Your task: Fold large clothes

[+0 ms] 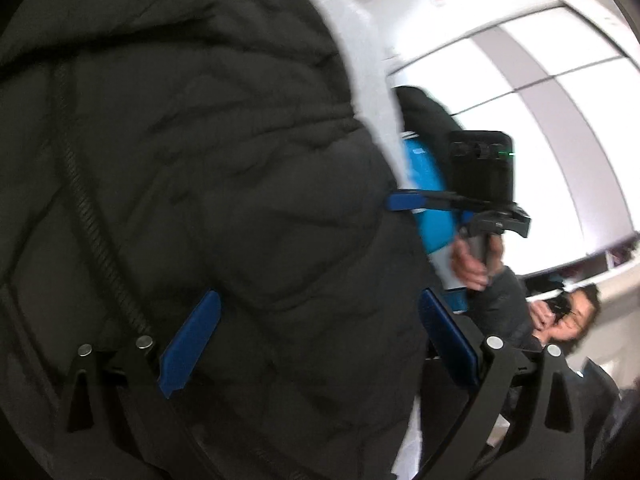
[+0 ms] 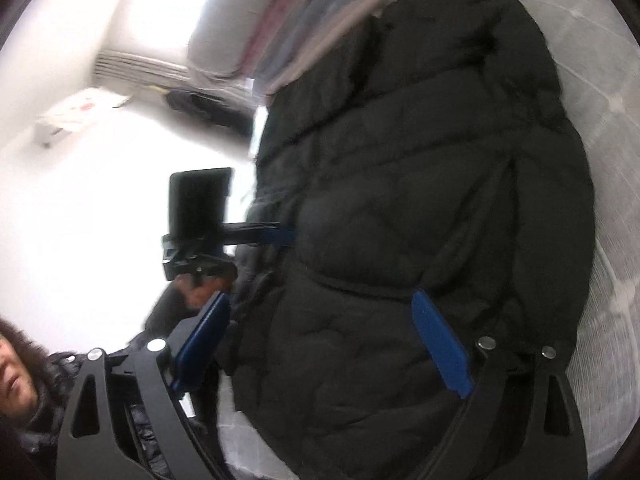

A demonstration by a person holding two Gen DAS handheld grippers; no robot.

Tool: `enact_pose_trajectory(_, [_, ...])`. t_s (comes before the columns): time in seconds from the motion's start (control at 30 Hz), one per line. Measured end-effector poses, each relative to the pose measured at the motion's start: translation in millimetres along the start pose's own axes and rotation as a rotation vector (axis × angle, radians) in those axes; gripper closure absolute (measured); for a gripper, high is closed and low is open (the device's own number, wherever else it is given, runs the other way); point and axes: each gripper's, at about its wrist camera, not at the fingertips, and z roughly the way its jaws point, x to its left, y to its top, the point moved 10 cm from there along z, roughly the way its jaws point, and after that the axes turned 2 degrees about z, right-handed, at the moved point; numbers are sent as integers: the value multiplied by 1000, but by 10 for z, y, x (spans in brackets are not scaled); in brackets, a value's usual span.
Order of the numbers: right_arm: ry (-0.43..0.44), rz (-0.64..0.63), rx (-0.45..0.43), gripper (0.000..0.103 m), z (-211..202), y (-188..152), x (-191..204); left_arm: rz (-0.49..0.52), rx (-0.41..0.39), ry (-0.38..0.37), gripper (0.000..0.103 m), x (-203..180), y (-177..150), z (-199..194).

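A black quilted puffer jacket (image 1: 220, 160) fills most of the left wrist view, its zip (image 1: 88, 208) running down the left side. My left gripper (image 1: 320, 340) has a thick wad of this padding between its blue fingers, which stand wide apart. The right wrist view shows the same jacket (image 2: 400, 160), with my right gripper (image 2: 326, 332) clamped around another bulky part in the same way. Each gripper also shows from the side in the other's view, the right gripper (image 1: 394, 201) and the left gripper (image 2: 286, 236), each with its tip at the jacket's edge. Both views are blurred.
A person's hand (image 1: 472, 264) holds the right gripper's handle, and the other hand (image 2: 196, 292) holds the left one. A white quilted surface (image 2: 608, 240) lies behind the jacket. An air conditioner (image 2: 132, 66), striped fabric (image 2: 304, 20) and a blue object (image 1: 428, 184) are nearby.
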Motion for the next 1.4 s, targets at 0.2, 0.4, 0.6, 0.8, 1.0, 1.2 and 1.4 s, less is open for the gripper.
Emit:
enact_pose_trajectory(0.2, [-114,-23,-113,14,-310,-80,214,-67,-132,35,8,5,-162,-512])
enact_pose_trajectory(0.4, [-230,72,-162,13,-756,-530,-78,-184,-339,55,8,315,-937,-1715])
enact_pose_trajectory(0.6, [-226,191,-173,13,-770,-819,-464,-436,-569,109,8,1095,-1769,-2704])
enact_pose_trajectory(0.8, [-181,249,-156,13,-596,-945,-531,-627,-601,156,8,1577,-2213,-2706])
enact_pose_trajectory(1.0, [-90,272,-147,13,-565,-1049,-425,-602,-502,187,8,1584,-2242,-2502])
enact_pose_trajectory(1.2, [-1,242,-134,13,-565,-1101,-177,-521,-459,110,8,1258,-2147,-2315])
enact_pose_trajectory(1.4, [-39,271,-67,13,-391,-1169,-251,-545,-429,91,8,1272,-2209,-2131])
